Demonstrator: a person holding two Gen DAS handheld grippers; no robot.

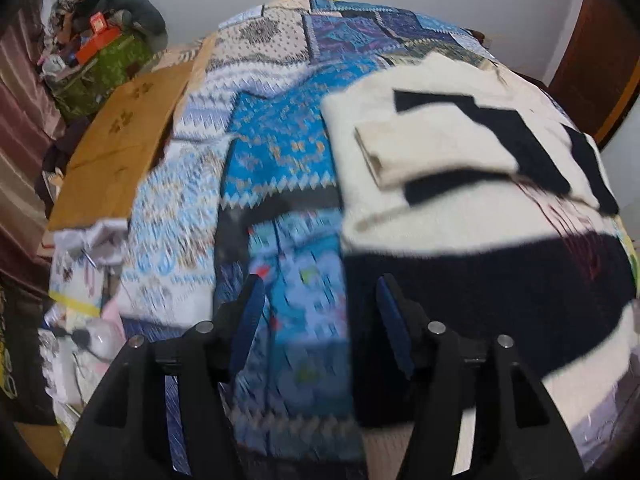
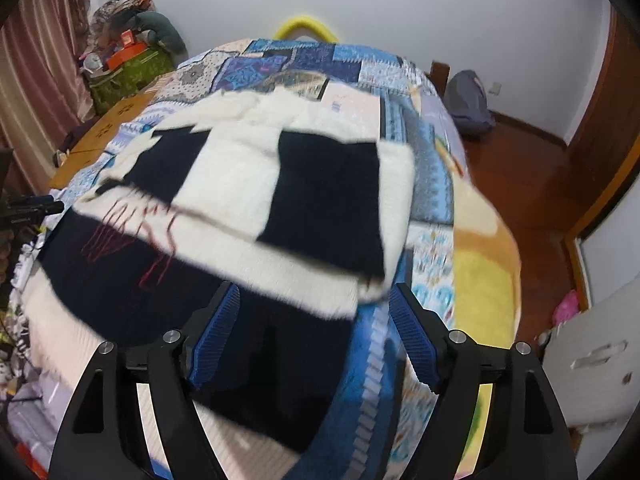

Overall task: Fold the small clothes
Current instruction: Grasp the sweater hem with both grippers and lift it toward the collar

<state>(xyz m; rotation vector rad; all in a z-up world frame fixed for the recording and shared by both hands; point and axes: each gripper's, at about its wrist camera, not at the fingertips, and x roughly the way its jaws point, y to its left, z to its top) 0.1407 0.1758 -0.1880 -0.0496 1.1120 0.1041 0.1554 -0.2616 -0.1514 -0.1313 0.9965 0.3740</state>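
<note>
A cream and black striped fuzzy knit sweater (image 2: 256, 184) lies spread flat on the blue patchwork quilt (image 1: 276, 148) that covers the bed, nearer the bed's right edge than its left, its hem toward the near edge. One sleeve (image 1: 432, 152) with a cream cuff is already laid across the body; some red stitching shows on the front.

The left gripper (image 1: 320, 312) hovers with its jaws spread wide and nothing between them, above the quilt just beside the sweater's left side near the hem. The right gripper (image 2: 314, 320) is likewise spread and empty, poised over the sweater's lower right corner, where the knit meets the quilt.

The step in hand looks like taking the hem corners to fold the body. To do it well, each claw should come down at the very edge so one finger slides under the knit and the other over it, catching every layer. Both corners ought to be pinched at matching heights, then lifted together and carried evenly toward the far edge of the bed, so the fold line stays straight and the folded sleeve does not slip out. The quilt beneath is soft; pinching it along with the knit is the likely fault.
</note>
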